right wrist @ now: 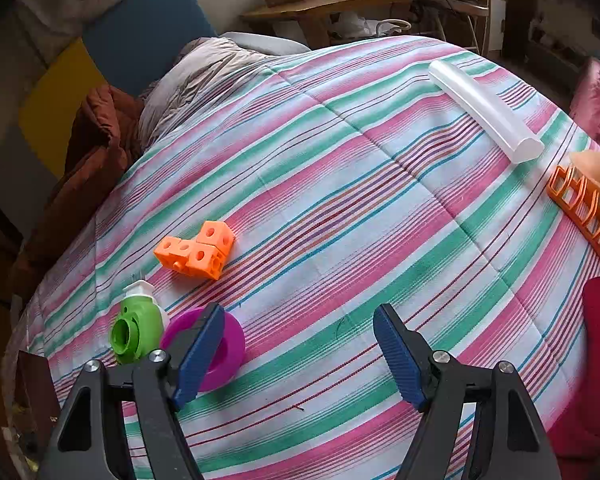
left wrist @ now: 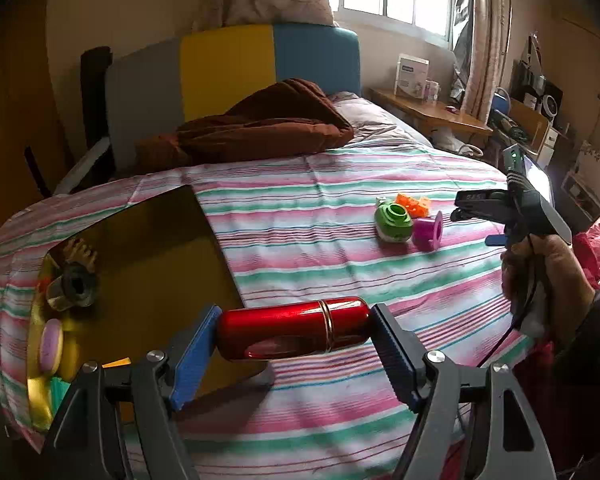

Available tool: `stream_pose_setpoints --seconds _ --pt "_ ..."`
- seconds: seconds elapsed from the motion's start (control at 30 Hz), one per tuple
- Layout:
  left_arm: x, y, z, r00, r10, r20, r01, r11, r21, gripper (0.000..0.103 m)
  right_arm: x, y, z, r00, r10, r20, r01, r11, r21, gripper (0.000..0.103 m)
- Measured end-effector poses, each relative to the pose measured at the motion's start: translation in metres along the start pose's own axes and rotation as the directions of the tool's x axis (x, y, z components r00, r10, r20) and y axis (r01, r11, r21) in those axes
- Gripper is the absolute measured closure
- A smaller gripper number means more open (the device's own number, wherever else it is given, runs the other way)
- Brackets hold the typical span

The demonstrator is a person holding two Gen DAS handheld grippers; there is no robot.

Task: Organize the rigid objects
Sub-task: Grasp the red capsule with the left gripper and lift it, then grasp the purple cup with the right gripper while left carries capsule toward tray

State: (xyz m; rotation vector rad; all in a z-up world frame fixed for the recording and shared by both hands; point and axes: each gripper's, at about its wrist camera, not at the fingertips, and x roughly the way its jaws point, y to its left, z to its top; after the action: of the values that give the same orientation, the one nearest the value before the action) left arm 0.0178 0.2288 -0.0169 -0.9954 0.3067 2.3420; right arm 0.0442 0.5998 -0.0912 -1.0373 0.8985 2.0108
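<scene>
While my left gripper grips the red cylinder end to end above the striped bedspread, beside the gold tray, my right gripper hangs released. Its left finger overlaps the magenta spool, nothing between the pads.

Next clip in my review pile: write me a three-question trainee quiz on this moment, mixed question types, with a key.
1. True or false: the left gripper is shut on the red cylinder, gripped end to end.
2. Which of these lies nearest the right gripper? A) orange block piece B) magenta spool C) white tube
3. Fill in: the right gripper's jaws are ___ with nothing between them, above the striped bedspread.

Key: 1 true; 2 B; 3 open.
</scene>
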Motion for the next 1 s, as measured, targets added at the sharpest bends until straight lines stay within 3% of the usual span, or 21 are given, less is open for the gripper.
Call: stream_pose_setpoints --seconds 0.27,0.43,0.57,0.67,0.8,0.9,1.0 --pt "-0.014 0.026 -0.013 1.000 0.015 -0.003 -0.015 0.999 -0.036 0.026 -0.005 -0.007 0.001 0.994 0.102 0.026 -0.104 0.992 0.065 0.030" --pt "-0.021 0.043 -0.017 1.000 0.018 -0.001 -0.018 0.998 -0.057 0.026 -0.004 0.004 -0.002 0.979 0.206 -0.002 -0.205 0.977 0.055 0.029" --pt "-0.023 0.057 -0.018 1.000 0.022 0.001 -0.021 0.996 -0.089 0.026 0.007 0.019 -0.003 0.978 0.207 -0.037 -0.206 0.978 0.024 0.012" --pt "-0.023 0.067 -0.021 1.000 0.024 -0.007 -0.025 0.993 -0.114 0.026 0.017 0.024 -0.006 0.972 0.224 -0.066 -0.223 0.974 0.030 0.012" --pt "-0.024 0.079 -0.024 0.999 0.032 -0.015 -0.034 0.990 -0.136 0.026 0.031 0.040 -0.010 0.985 0.142 -0.094 -0.149 0.986 -0.081 0.021" --pt "-0.026 0.085 -0.026 0.999 0.038 -0.015 -0.039 0.988 -0.151 0.026 0.032 0.061 -0.018 0.995 0.048 -0.093 -0.070 0.966 -0.249 0.050" --pt "-0.028 0.091 -0.027 0.999 0.046 -0.009 -0.047 0.986 -0.159 0.026 0.030 0.071 -0.026 0.996 0.013 -0.093 -0.042 0.947 -0.317 0.050"
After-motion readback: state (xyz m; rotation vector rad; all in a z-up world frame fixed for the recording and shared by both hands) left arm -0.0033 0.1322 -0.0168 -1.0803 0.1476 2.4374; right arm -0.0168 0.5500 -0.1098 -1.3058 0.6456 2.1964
